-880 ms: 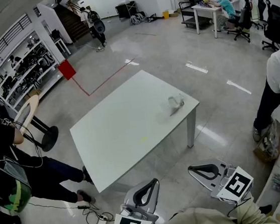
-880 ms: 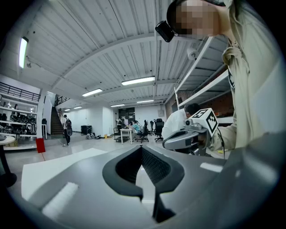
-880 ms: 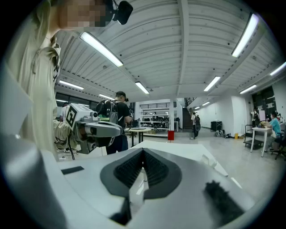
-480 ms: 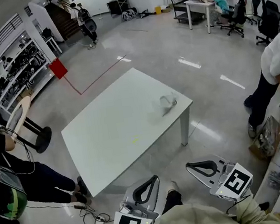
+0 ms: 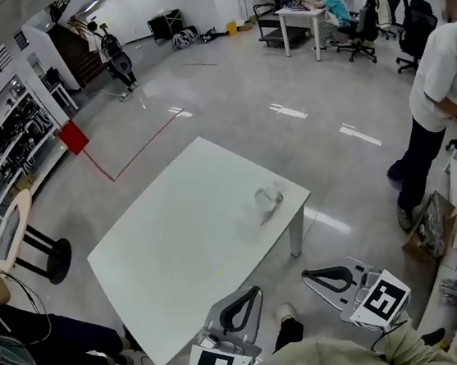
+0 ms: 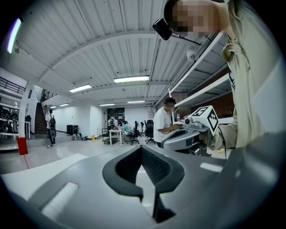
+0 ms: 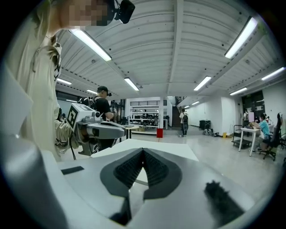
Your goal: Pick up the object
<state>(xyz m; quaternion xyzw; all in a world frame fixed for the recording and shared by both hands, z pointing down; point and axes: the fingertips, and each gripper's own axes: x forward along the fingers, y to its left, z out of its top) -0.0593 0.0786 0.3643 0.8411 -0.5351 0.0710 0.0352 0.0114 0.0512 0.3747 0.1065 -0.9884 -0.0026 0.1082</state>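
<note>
While the object lies on the white table near its three o'clock corner, both tools hang low at six o'clock in the head view, well apart from it and short of the table's near edge; it is a small, clear, crumpled-looking thing whose make I cannot tell. That reads as a carry pose, arms tucked in for the approach, not a reach.

The left gripper has its jaws pressed together with nothing between them; its own view shows the ribbed pads meeting at the tips. The right gripper looks the same, with tips touching and nothing pinched; the jaws are likely kept closed simply because there is nothing yet to grasp. By my judgement the pickup has not begun; the jaws will need to spread before closing round the thing.

As for writing, each gripper carries a cube with black-and-white square patterns — no words; no brand or label can be read anywhere, the object included.
</note>
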